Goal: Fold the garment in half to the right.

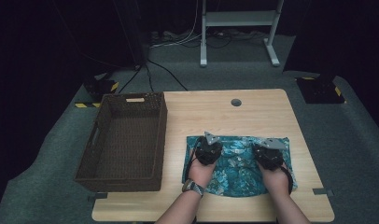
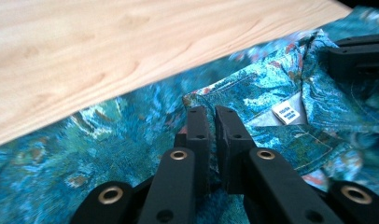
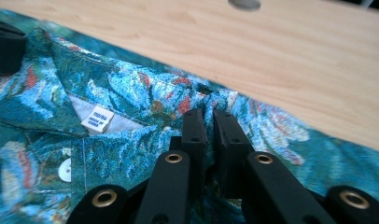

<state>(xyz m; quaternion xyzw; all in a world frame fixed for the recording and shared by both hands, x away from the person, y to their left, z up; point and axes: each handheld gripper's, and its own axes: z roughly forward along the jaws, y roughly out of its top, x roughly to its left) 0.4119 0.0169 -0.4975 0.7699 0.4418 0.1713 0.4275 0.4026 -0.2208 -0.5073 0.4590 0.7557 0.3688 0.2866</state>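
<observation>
Two black grippers, left gripper (image 1: pixel 208 150), right gripper (image 1: pixel 269 155), grey three-cornered plates on top, brass-ringed holes, bare forearms, wristwatch (image 1: pixel 193 187).

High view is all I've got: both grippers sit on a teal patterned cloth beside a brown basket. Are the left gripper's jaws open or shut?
Observer: Shut. The left gripper view shows the left gripper with its jaws drawn almost together over the cloth. I cannot tell whether fabric is pinched.
Operator: And the right one?
Observer: The right gripper is shut likewise, near the neckline.
Operator: What kind of cloth is it?
Observer: A garment with a neck opening. A white label sits inside it.
</observation>
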